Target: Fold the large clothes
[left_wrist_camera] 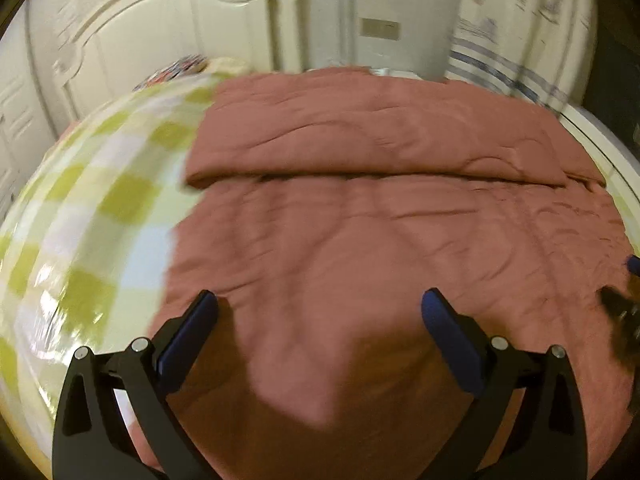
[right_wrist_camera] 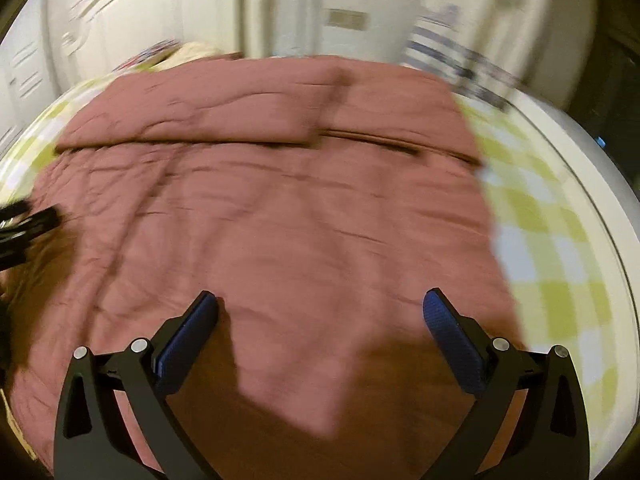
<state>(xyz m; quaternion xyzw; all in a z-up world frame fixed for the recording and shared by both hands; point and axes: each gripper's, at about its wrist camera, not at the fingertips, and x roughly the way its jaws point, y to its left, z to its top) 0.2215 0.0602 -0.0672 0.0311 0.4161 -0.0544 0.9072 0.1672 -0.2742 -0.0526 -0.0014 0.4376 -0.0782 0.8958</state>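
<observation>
A large dusty-pink quilted cloth (left_wrist_camera: 380, 220) lies spread on the bed, its far part folded back toward me with the fold edge running across the middle. It also shows in the right wrist view (right_wrist_camera: 280, 208). My left gripper (left_wrist_camera: 320, 308) is open and empty, hovering over the cloth's near left part. My right gripper (right_wrist_camera: 320, 308) is open and empty over the near right part. The right gripper shows blurred at the right edge of the left view (left_wrist_camera: 622, 304); the left gripper shows at the left edge of the right view (right_wrist_camera: 24, 220).
The bed has a green-and-white checked sheet (left_wrist_camera: 88, 240), also seen on the right (right_wrist_camera: 552, 240). White wardrobe doors (left_wrist_camera: 160, 40) stand behind. A striped cloth (left_wrist_camera: 500, 68) and a colourful item (left_wrist_camera: 176, 68) lie at the far end. Both views are motion-blurred.
</observation>
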